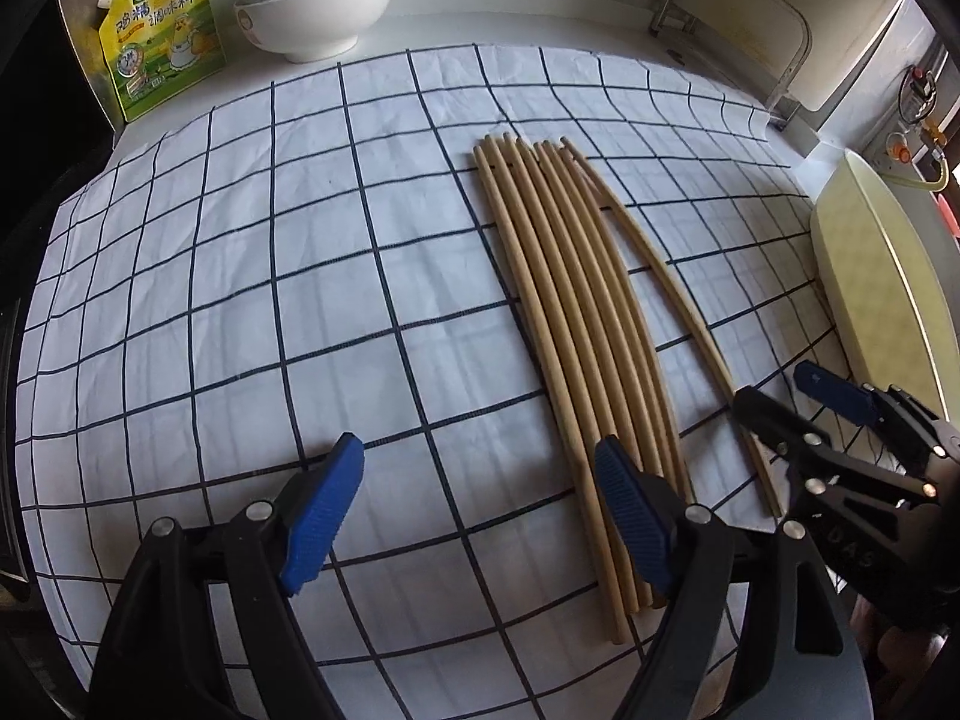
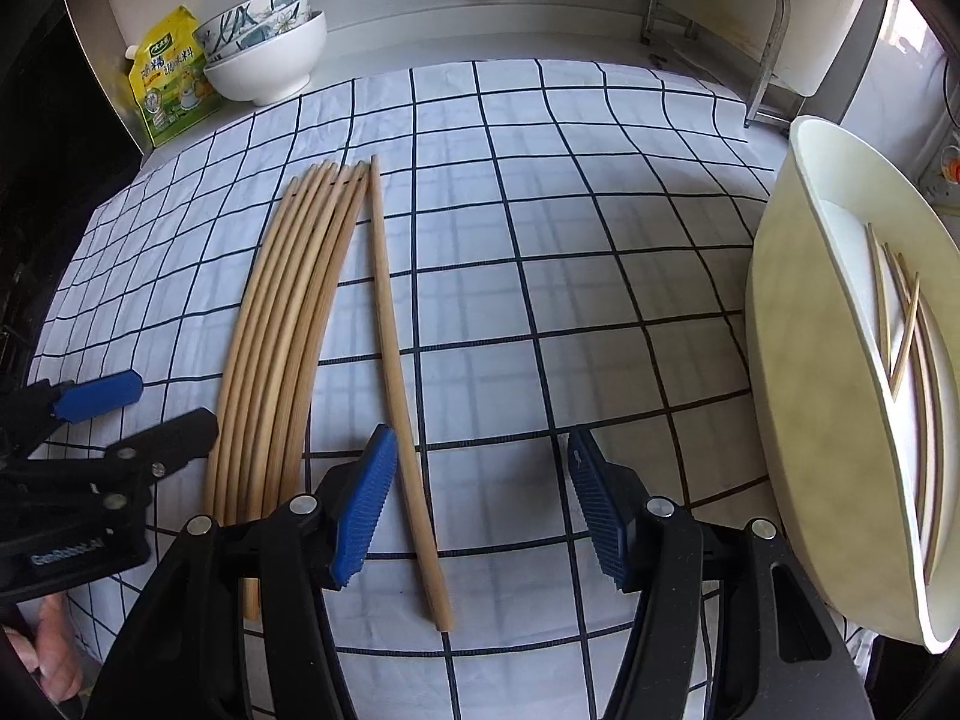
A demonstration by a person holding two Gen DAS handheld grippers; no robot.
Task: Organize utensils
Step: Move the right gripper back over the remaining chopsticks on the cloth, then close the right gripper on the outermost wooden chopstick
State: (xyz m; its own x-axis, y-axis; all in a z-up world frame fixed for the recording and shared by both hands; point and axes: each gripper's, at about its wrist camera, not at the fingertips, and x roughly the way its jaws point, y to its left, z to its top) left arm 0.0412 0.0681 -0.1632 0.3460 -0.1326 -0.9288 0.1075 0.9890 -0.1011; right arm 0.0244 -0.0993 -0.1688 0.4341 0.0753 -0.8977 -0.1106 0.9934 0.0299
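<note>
Task progress: a few chopsticks (image 2: 900, 324) are already lying inside the cream tray (image 2: 798, 360) at the right of the counter; judging by this, sorting is under way but well short of done.
Remaining work: a bundle of chopsticks (image 1: 570, 324) is still lying side by side on the checked cloth (image 1: 240, 276), and a single chopstick (image 2: 399, 384) is lying apart, just right of the bundle.
Location of task items: the bundle is sitting mid-cloth, running near to far; the tray is standing well apart to the right.
Left gripper (image 1: 480, 516): it is hovering low over the near edge of the cloth, released and wide, holding nothing; its right finger (image 1: 630, 522) is overlapping the near ends of the bundle, contact not determinable.
Right gripper (image 2: 480, 504): it is also released and empty, straddling the near part of the single chopstick, which is lying just beside its left finger (image 2: 360, 504).
Pose: both grippers are pointing away toward the far wall, side by side, tilted down at the cloth.
Likely next step: closing on the single chopstick appears most probable.
Surroundings: stacked bowls (image 1: 312, 0) and a yellow seasoning pouch (image 1: 162, 36) are standing at the far left.
</note>
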